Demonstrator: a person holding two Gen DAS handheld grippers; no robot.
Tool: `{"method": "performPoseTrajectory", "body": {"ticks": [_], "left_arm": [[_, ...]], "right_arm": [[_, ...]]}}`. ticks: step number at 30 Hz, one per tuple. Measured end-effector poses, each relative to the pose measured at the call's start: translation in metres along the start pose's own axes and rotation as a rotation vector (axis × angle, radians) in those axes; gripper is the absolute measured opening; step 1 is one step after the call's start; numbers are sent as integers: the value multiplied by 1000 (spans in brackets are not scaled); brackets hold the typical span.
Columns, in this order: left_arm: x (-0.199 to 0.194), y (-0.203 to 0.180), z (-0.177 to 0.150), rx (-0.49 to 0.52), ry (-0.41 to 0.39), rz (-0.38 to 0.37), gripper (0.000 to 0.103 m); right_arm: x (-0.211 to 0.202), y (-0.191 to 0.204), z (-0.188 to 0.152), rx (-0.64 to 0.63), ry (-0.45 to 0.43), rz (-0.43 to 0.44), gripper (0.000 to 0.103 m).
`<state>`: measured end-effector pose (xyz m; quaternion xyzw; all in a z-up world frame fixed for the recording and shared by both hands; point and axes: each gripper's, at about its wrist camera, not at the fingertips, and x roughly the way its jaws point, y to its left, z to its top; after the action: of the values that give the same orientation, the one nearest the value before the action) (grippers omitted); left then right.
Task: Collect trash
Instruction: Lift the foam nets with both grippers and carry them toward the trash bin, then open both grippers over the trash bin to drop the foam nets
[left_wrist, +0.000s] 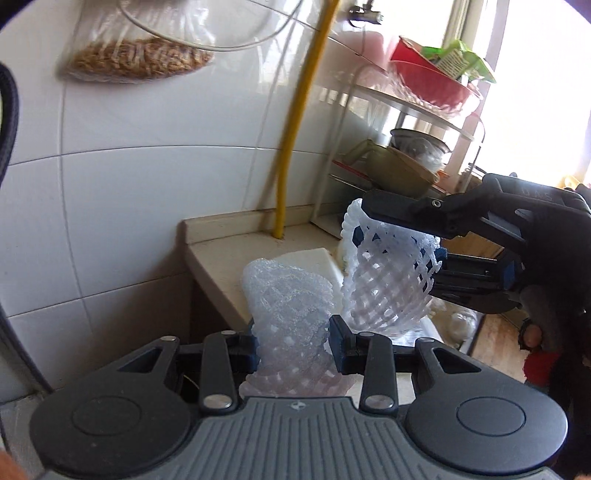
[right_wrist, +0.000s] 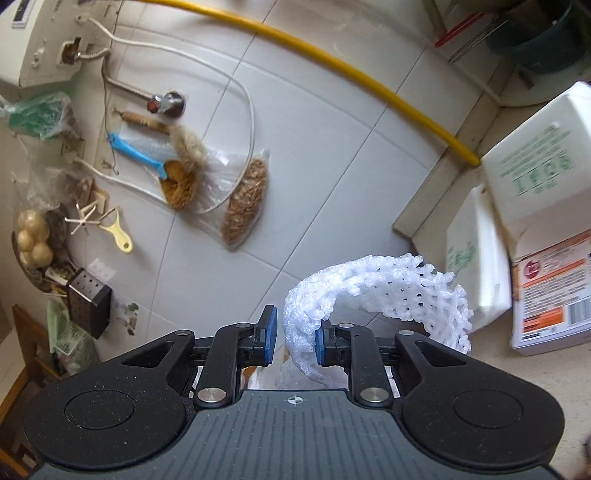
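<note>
On white carton (right_wrist: 532, 173), green print, seemingly illegible.

Foam net (left_wrist: 288, 314) in left hand-held gripper (left_wrist: 293, 349) — another net (left_wrist: 391, 273) alongside

In the left wrist view, a foam net sleeve (left_wrist: 291, 314) sits between the pads of the left tool (left_wrist: 293, 349), with a second net sleeve (left_wrist: 391, 273) to its right in the right tool (left_wrist: 399, 236). Behind both lies the surface (left_wrist: 218, 258), running to the tiled wall (left_wrist: 147, 184). A hose (left_wrist: 295, 122) drops down the wall onto the surface's back edge, a wire rack (left_wrist: 417, 122) stands right of it, and a bag of grain (left_wrist: 136, 59) hangs on the wall upper left
</note>
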<state>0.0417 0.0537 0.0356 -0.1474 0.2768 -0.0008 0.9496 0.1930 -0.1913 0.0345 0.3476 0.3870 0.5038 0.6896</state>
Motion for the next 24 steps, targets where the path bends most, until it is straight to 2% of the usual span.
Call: {"method": "performPoseTrajectory", "body": {"ticks": [6, 10, 21, 24], "left_arm": [[-15, 39, -2, -32, -24, 107, 34], [-11, 60, -5, -44, -14, 150, 34], [37, 110, -17, -59, 90, 227, 35], [58, 123, -23, -70, 142, 243, 37]], "right_arm": [[67, 15, -14, -25, 118, 59, 28], [103, 19, -22, -36, 178, 58, 28], [174, -6, -25, -16, 250, -70, 31], [191, -12, -26, -25, 263, -127, 36]]}}
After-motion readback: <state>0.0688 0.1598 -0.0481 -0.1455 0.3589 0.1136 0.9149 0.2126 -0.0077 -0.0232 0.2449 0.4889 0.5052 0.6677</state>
